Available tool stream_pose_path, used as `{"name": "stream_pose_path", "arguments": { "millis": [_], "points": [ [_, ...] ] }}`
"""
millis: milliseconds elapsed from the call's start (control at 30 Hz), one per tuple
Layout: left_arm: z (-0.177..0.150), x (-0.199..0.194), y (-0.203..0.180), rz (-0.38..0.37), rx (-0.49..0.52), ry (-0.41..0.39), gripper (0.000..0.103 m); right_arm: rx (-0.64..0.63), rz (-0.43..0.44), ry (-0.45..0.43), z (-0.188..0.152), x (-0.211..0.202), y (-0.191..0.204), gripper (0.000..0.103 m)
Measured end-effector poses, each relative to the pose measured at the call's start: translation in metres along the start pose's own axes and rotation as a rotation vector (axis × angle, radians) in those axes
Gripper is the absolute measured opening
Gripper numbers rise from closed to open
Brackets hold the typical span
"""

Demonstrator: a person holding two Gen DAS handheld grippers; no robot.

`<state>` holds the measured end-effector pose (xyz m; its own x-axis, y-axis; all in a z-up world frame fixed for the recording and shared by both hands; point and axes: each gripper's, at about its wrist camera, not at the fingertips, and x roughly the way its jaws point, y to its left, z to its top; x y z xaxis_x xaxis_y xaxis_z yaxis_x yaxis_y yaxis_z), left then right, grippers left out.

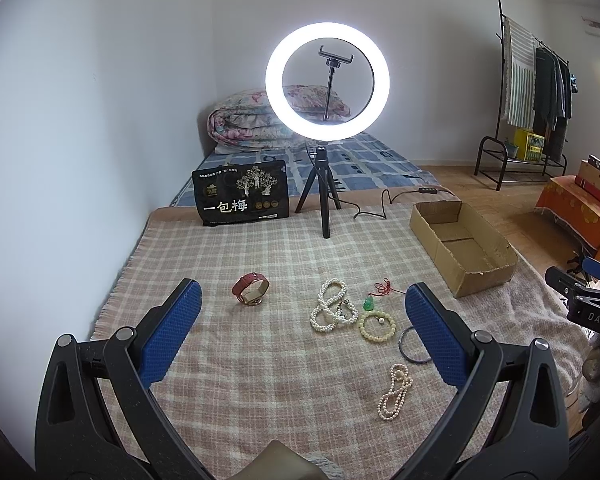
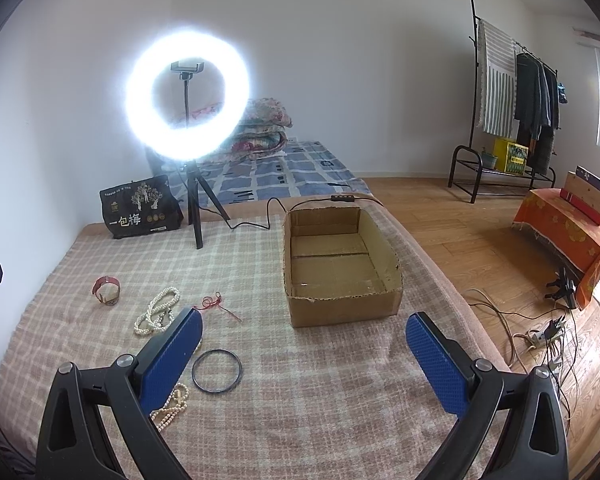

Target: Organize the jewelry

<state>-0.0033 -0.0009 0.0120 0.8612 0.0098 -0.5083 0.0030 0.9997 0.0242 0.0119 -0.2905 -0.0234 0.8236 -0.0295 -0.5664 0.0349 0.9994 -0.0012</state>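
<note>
Jewelry lies on a checked blanket (image 1: 260, 360): a red-strap watch (image 1: 251, 289), a white bead necklace (image 1: 333, 312), a green pendant on red cord (image 1: 368, 302), a pale bead bracelet (image 1: 377, 325), a dark bangle (image 1: 410, 346) and a small pearl strand (image 1: 395, 392). My left gripper (image 1: 303, 300) is open and empty above them. My right gripper (image 2: 303, 330) is open and empty in front of an empty cardboard box (image 2: 340, 308). The right wrist view shows the watch (image 2: 107, 289), the necklace (image 2: 158, 310), the red cord (image 2: 216, 304), the bangle (image 2: 217, 370) and the pearl strand (image 2: 172, 408).
A lit ring light on a tripod (image 1: 327, 80) and a black snack bag (image 1: 242, 194) stand at the blanket's far edge, with a cable (image 2: 260, 216) behind the box. Wooden floor, cables and a power strip (image 2: 540, 336) lie to the right.
</note>
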Motion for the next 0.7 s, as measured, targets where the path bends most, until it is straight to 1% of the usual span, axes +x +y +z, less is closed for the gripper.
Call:
{"name": "stream_pose_path", "arguments": {
  "millis": [533, 700],
  "points": [
    [-0.0005, 0.0001, 0.0006, 0.000, -0.001, 0.000, 0.103, 0.000, 0.007, 0.011, -0.0024, 0.0037, 0.0031, 0.103],
    [-0.0019, 0.0030, 0.0042, 0.013, -0.005, 0.011, 0.103, -0.002, 0.017, 0.018, -0.0030, 0.0052, 0.0043, 0.103]
  ]
}}
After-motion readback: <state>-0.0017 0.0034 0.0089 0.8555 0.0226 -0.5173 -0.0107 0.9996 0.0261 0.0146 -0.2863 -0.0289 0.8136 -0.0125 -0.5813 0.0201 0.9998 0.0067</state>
